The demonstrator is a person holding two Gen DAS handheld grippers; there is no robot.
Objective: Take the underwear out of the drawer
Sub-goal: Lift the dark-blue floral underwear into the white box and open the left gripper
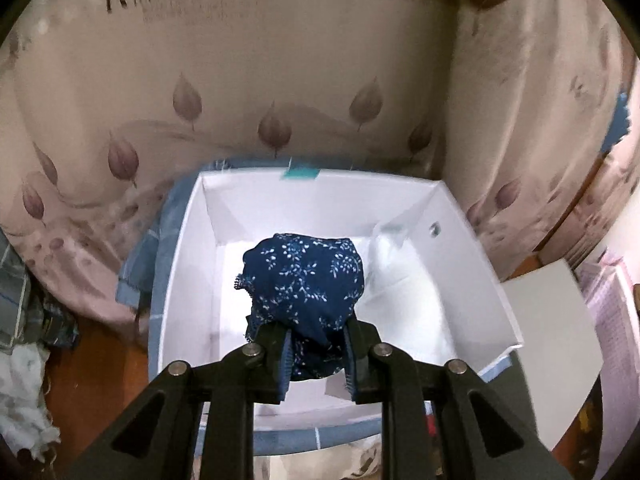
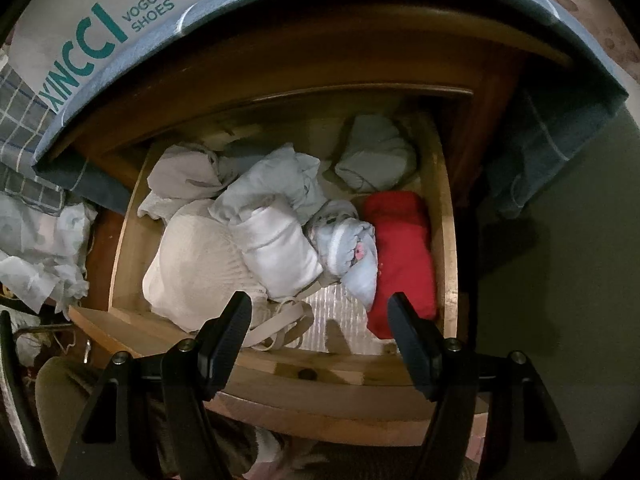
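Underwear (image 1: 308,280), navy soft fabric with small white floral print and a lacy scalloped edge on its left, bunched into a rounded lump and pinched between the fingers of the left gripper (image 1: 316,354), which is closed narrow on the lower part of the cloth; it hangs over the inside of a white cardboard box (image 1: 188,280), smooth flat walls, blue outer trim, teal tape on the far rim. Left of the box: checked and white crumpled cloth on a brown wood surface. Behind the box, a pale curtain (image 1: 240,92) with brownish leaf shapes, draped in folds. Inside the box on the right, a crinkly clear plastic bag (image 1: 390,248). In the right wrist view the right gripper (image 2: 320,328) is spread wide, holding nothing, above the front edge of the open wooden drawer (image 2: 448,248). In the drawer, left to right: beige ribbed bra (image 2: 192,268) with straps trailing toward the front, white rolled garment (image 2: 280,252), pale blue rolled piece (image 2: 352,256), red folded cloth (image 2: 404,256) against the right wall; grey-white bundles at the back. Shoe-box lid (image 2: 100,28), teal print, overhangs the drawer top left.
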